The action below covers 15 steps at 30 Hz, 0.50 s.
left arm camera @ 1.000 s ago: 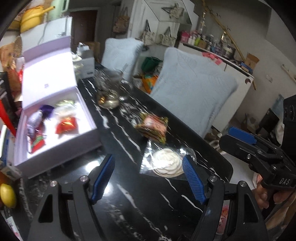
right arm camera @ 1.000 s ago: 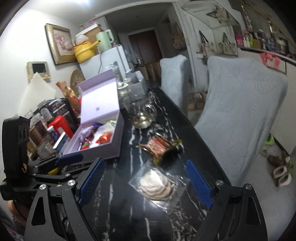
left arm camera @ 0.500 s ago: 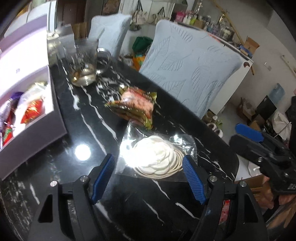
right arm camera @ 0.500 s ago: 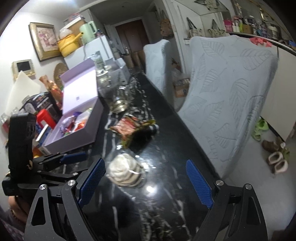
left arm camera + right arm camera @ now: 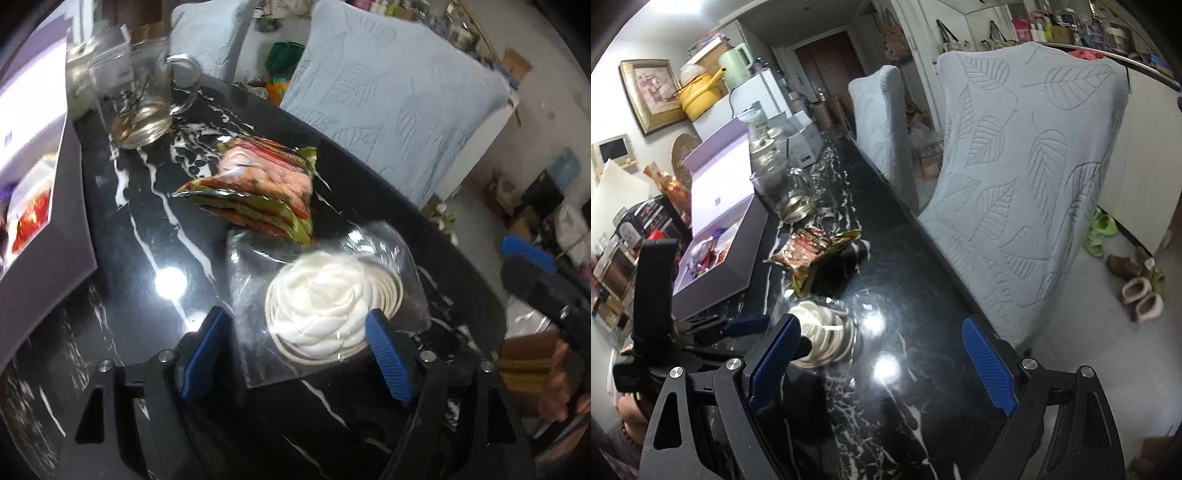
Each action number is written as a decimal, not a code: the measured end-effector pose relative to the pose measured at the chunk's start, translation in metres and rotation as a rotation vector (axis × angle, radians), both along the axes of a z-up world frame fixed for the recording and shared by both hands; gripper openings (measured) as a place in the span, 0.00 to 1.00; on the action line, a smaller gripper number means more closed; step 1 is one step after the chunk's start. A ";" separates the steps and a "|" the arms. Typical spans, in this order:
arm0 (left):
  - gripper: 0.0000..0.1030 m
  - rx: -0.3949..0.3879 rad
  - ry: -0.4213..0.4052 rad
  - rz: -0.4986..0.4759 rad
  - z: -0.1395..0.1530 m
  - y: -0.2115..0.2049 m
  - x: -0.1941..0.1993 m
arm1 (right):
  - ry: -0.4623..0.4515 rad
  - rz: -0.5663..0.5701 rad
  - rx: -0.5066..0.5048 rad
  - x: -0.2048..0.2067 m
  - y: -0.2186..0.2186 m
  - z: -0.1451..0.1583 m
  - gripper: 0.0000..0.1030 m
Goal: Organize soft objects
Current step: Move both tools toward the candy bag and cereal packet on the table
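Two soft packets lie on the black marble table (image 5: 122,236): a clear plastic bag holding a white coiled item (image 5: 325,306) at lower centre of the left wrist view, and a red-and-green snack packet (image 5: 266,184) just above it, their edges touching or overlapping. One open lilac gift box (image 5: 720,236) sits at the left of the right wrist view with its lid raised; several wrapped sweets in red, purple and white lie inside, too small to count. A small mark on the lid cannot be read. One glass pitcher (image 5: 140,99) stands at upper left of the left wrist view, nearly empty. Two chairs with pale leaf-pattern covers (image 5: 1027,177) stand along the table's right edge.

The left gripper (image 5: 295,354) has just been opening its jaws; they stand wide, one on each side of the near end of the clear bag, the pads not pressing it. The right gripper (image 5: 882,365) is also spread wide, above bare tabletop with nothing held, the clear bag just beside its left finger
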<state>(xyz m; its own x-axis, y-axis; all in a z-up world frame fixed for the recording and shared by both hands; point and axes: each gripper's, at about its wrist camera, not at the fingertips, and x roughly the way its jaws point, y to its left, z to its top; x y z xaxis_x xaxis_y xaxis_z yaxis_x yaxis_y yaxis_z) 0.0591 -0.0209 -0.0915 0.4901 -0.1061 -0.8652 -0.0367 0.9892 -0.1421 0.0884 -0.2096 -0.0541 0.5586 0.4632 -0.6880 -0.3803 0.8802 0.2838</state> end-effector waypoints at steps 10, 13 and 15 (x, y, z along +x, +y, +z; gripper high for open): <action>0.99 0.045 0.011 0.003 -0.003 -0.010 0.008 | 0.018 0.000 0.001 0.005 0.000 -0.006 0.88; 0.99 -0.002 0.006 0.025 0.000 -0.007 0.011 | 0.023 -0.004 0.004 0.006 -0.001 -0.007 0.88; 0.99 -0.006 0.001 0.036 0.000 -0.007 0.014 | 0.024 -0.008 0.003 0.006 -0.002 -0.007 0.88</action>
<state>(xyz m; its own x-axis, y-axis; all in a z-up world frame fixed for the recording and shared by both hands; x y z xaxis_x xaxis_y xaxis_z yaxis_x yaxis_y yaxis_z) 0.0730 -0.0278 -0.0911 0.4927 -0.0939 -0.8651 -0.0721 0.9863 -0.1481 0.0946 -0.2114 -0.0613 0.5454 0.4611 -0.7000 -0.3664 0.8822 0.2957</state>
